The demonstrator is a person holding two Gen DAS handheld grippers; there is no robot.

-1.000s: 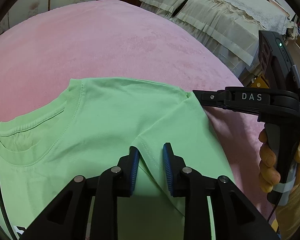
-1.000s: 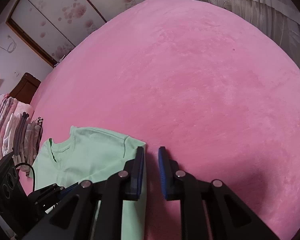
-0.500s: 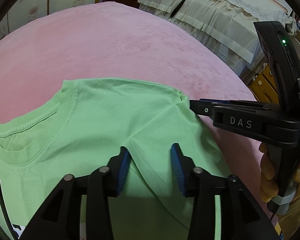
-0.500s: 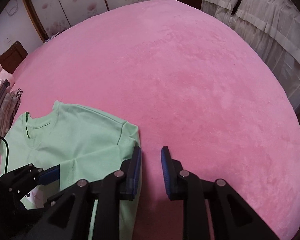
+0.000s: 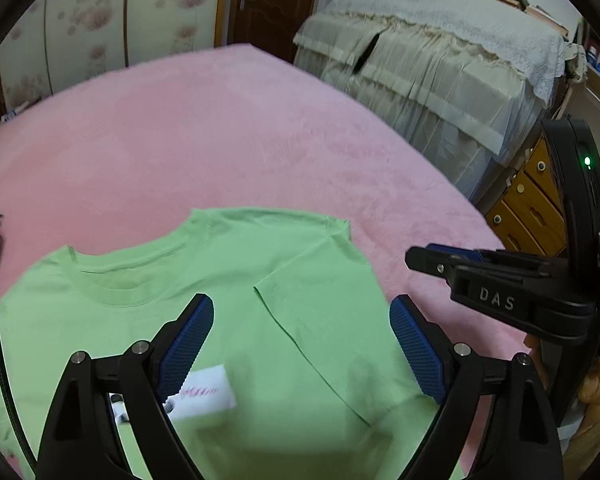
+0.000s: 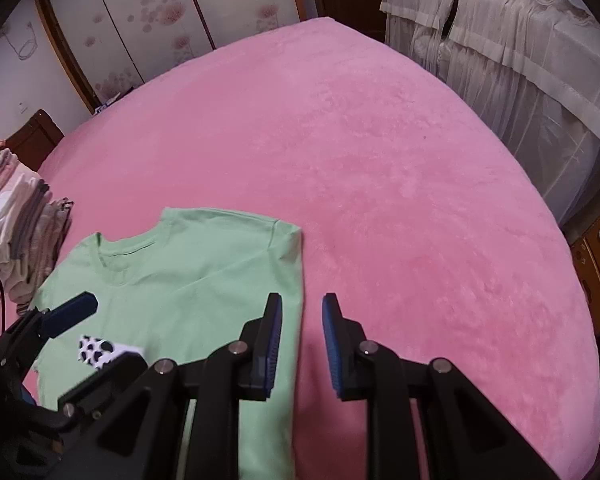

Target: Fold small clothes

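green t-shirt (image 5: pixel 260 280) flat on pink blanket (image 5: pixel 180 128), left gripper (image 5: pixel 302 344) opening above it, empty, right gripper (image 6: pixel 300 340) narrowly parted, empty

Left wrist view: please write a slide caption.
Left gripper opening above the green T-shirt, sleeve folded in, on pink blanket.

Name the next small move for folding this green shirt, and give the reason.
Probably take the left gripper across to the shirt's unfolded side. The near sleeve already lies folded over the chest, the left jaws are opening with no cloth between them, and the right gripper hangs free over the pink blanket.
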